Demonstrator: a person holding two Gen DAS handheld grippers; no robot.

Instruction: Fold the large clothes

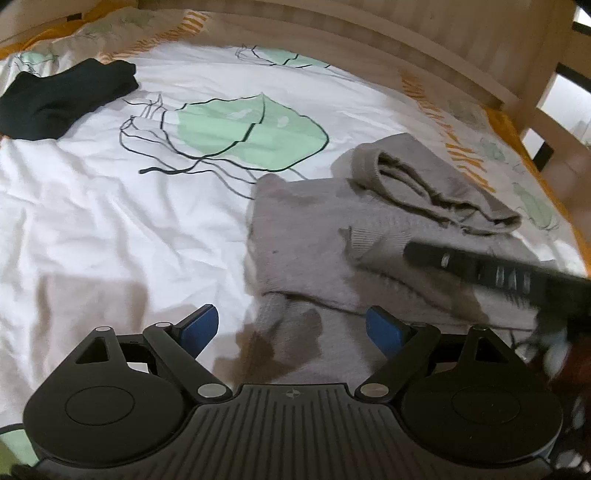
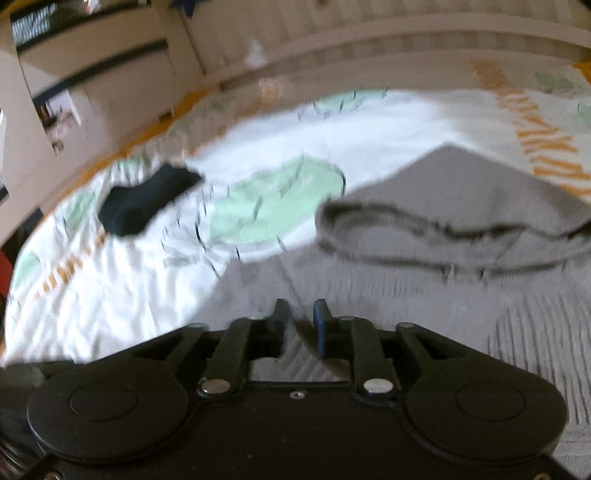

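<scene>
The grey sweater lies folded on the white leaf-print bedsheet, toward the wooden bed frame. My left gripper hovers at its near edge, fingers spread wide, holding nothing. My right gripper hangs over the knit with a narrow gap between its fingers, nothing pinched. A dark folded garment lies well apart.

A folded sweater lies on the bed, right of the middle. A sock lies well apart, far left, near the headboard behind both.
</scene>
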